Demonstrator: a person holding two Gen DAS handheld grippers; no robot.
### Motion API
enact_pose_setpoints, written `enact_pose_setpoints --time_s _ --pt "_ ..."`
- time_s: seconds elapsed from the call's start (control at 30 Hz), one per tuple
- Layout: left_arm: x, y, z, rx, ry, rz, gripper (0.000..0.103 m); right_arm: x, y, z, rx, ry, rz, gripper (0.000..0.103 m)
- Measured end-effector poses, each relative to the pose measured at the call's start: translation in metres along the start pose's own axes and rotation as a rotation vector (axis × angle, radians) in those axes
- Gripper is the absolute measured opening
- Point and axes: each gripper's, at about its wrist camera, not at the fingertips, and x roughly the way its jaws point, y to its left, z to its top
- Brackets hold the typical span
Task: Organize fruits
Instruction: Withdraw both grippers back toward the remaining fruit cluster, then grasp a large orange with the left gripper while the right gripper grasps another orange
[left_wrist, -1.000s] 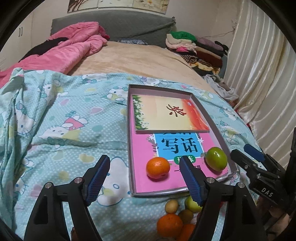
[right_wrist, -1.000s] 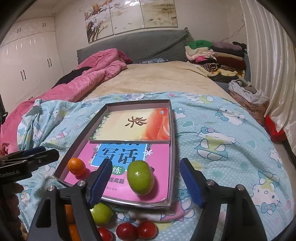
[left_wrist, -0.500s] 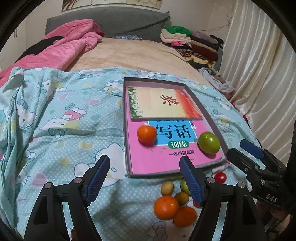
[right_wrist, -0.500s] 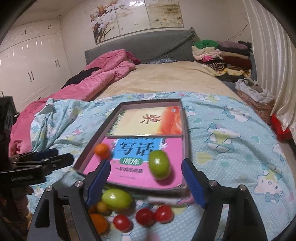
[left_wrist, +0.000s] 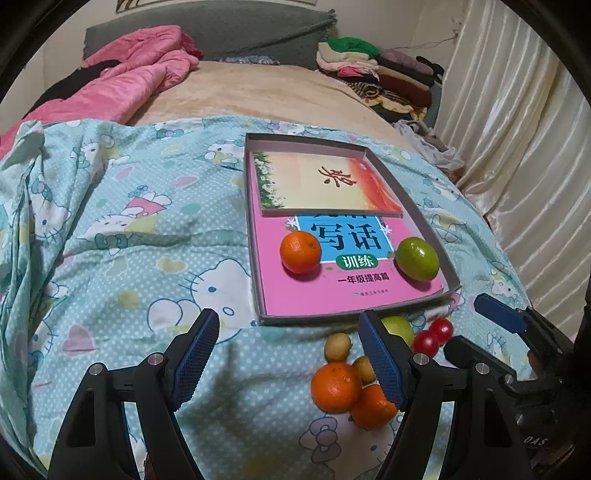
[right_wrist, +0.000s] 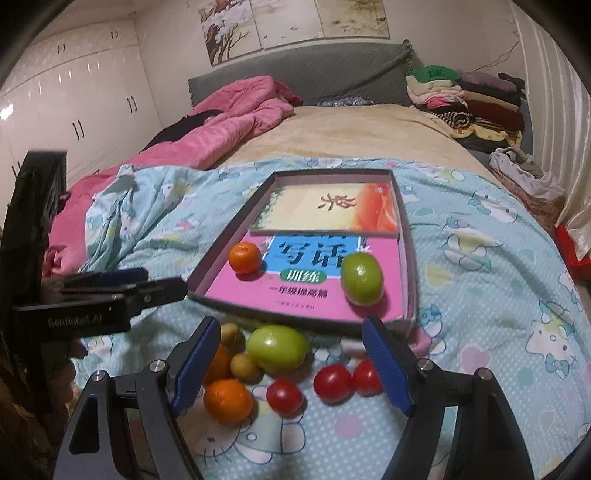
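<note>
I hold two grippers over a bed covered in a pale blue cartoon-cat quilt (left_wrist: 155, 236). My left gripper (left_wrist: 288, 354) and my right gripper (right_wrist: 291, 358) both have their blue-padded jaws spread wide with nothing between them. In the middle of each view lies a shallow grey box tray (right_wrist: 406, 258) with two books inside: a pink workbook (right_wrist: 306, 295) and, toward the top of the frame, a yellow-orange book (right_wrist: 332, 206) lying on it. The sorting looks barely begun: only one orange (right_wrist: 244, 257) and one green fruit (right_wrist: 361, 278) sit in the tray, on the pink workbook. The rest waits on the quilt just below the tray's near edge, at the bottom centre of the right view: another green fruit (right_wrist: 277, 347), three red tomatoes (right_wrist: 332, 382), at least two oranges (right_wrist: 227, 400) and two small yellowish fruits (right_wrist: 243, 365). These lie packed together, several touching, so I judge picking one may nudge its neighbours across the soft quilt. Further up are a pink duvet (right_wrist: 221, 125), folded clothes (right_wrist: 465, 99) at the upper right, and white wardrobes (right_wrist: 74, 103) at the upper left.
</note>
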Motion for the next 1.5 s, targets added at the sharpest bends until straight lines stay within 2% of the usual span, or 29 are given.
enact_pose_setpoints --time_s 0.37,0.73,1.03,1.33,1.5 --pt "0.008 0.000 -0.007 0.031 0.075 -0.010 0.079 0.003 0.009 -0.007 -0.044 0.038 0.017 0.078" --pt "0.007 -0.008 -0.013 0.080 0.106 -0.035 0.079 0.007 0.026 -0.015 -0.134 0.085 0.045 0.078" --pt "0.018 -0.012 -0.019 0.121 0.169 -0.039 0.079 0.024 0.035 -0.028 -0.200 0.171 0.070 0.078" --pt "0.023 -0.020 -0.027 0.180 0.206 -0.072 0.079 0.030 0.040 -0.035 -0.219 0.207 0.110 0.078" --pt "0.029 -0.022 -0.030 0.189 0.227 -0.086 0.078 0.034 0.044 -0.038 -0.239 0.228 0.128 0.074"
